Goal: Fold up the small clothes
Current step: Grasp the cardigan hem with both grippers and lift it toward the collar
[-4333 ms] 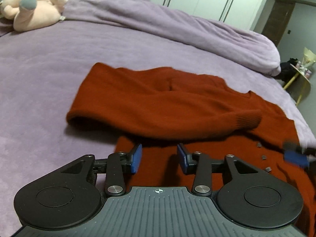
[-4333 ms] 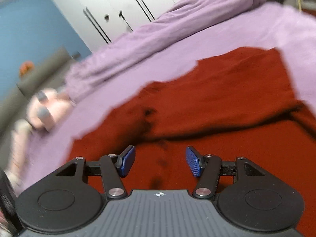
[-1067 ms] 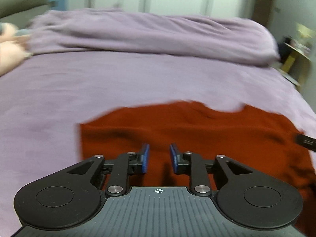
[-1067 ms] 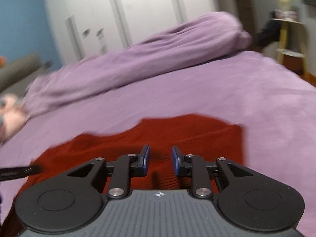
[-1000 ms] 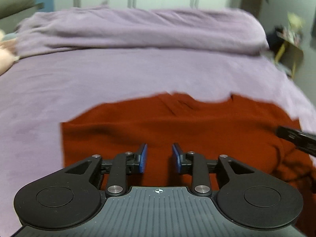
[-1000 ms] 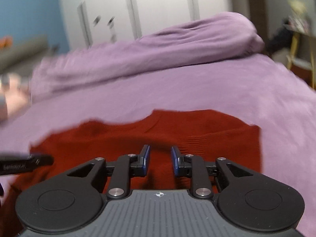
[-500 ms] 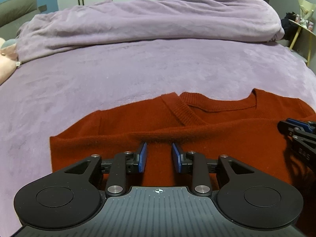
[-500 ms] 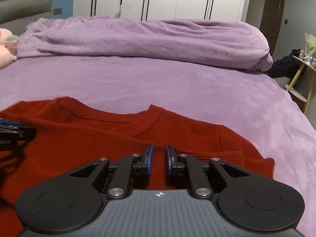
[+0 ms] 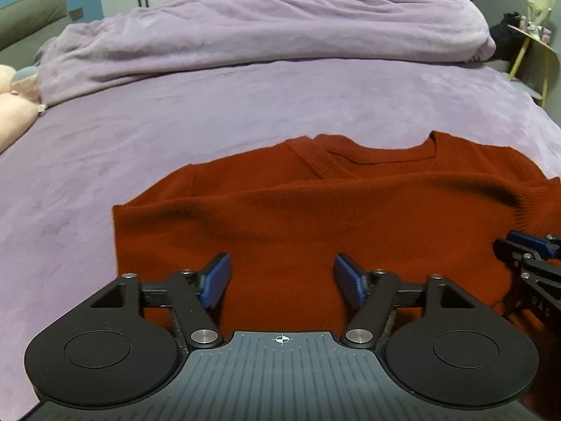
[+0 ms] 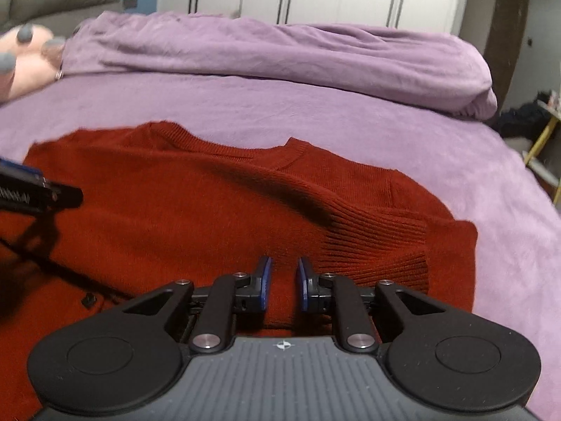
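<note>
A rust-red knitted cardigan (image 9: 315,217) lies folded on the purple bed, neckline away from me; it also shows in the right wrist view (image 10: 196,210). My left gripper (image 9: 282,279) is open and empty over the cardigan's near left part. My right gripper (image 10: 283,286) hangs over the near right part, beside a ribbed cuff (image 10: 378,245). Its jaws are close together with a narrow gap, and red fabric shows between them. Each gripper shows at the edge of the other's view.
The purple bedspread (image 9: 175,115) extends around the cardigan. A rolled purple duvet (image 9: 266,31) lies across the far side. A pink plush toy (image 10: 24,59) sits far left. A yellow side table (image 9: 533,56) stands off the bed at right.
My left gripper has opened wide and let go of the cardigan. The right gripper's jaws have parted a little. The folded cardigan now lies flat.
</note>
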The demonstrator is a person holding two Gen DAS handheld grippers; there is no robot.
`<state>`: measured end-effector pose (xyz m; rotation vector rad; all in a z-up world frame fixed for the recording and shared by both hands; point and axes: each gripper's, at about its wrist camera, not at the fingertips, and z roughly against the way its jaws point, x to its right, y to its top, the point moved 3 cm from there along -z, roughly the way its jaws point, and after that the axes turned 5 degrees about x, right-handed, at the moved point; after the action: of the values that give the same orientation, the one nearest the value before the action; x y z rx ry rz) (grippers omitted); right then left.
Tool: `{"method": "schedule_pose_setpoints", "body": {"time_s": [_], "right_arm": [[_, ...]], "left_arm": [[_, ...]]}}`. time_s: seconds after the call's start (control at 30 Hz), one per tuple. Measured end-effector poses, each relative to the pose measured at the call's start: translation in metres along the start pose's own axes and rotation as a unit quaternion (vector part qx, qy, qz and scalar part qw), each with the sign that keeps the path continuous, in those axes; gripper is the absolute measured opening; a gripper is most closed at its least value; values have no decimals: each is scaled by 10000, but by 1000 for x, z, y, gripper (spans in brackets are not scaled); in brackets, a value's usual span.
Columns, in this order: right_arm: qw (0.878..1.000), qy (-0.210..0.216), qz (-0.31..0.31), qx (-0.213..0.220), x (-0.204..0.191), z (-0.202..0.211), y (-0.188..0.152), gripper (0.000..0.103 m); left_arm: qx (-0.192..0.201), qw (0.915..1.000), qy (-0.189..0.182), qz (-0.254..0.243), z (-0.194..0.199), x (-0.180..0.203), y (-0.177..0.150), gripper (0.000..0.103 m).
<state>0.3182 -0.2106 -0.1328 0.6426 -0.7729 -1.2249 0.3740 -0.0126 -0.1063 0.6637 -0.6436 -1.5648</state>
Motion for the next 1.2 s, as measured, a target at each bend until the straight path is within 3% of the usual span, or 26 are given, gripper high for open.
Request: {"method": "schedule_pose_setpoints", "body": {"time_s": [0.03,0.07,0.13,0.27,0.43,0.5,0.57,0.77,0.9,1.0,1.07,1.2], "right_arm": [[9998,-131,150,-20,-2,4,-1,23],[9991,-321,268,-69,-2,10,-2,40],[9979,-586,233,-136,1,32,-7,51],[9977,-115,-648,-184,20,104,-45,51],[9893,-407,-1335,-422,41,200,-124,51],[9843,-522,-1620,-470,47,231,-145,51],[9841,-343,-1682,-449,48,249,-152,51],[9829,-187,-1748,-540,45,268,-157,51],[9768,-327,-2044,-540,51,272,-158,51],[9733,-468,-2138,-696,55,274,-168,51],[9702,-415,-2281,-709,57,277,-175,51],[9625,-226,-2606,-722,63,280,-180,45]], "left_arm": [[4,10000,10,-39,3,0,-3,78],[24,10000,-22,-79,7,-1,-6,78],[62,9997,-174,-128,18,-7,-15,79],[-72,9991,-411,-65,60,-29,-47,81],[-60,9995,-295,-90,139,-58,-116,81],[-153,9997,-106,138,163,-70,-143,81],[-302,9981,9,532,183,-83,-169,81],[-529,9847,-233,1643,212,-104,-207,78],[-535,9843,-374,1638,223,-106,-212,72],[-678,9790,-656,1809,224,-108,-214,69],[-755,9745,-914,1904,224,-107,-219,69],[-811,9710,-899,2061,218,-110,-225,67]]}}
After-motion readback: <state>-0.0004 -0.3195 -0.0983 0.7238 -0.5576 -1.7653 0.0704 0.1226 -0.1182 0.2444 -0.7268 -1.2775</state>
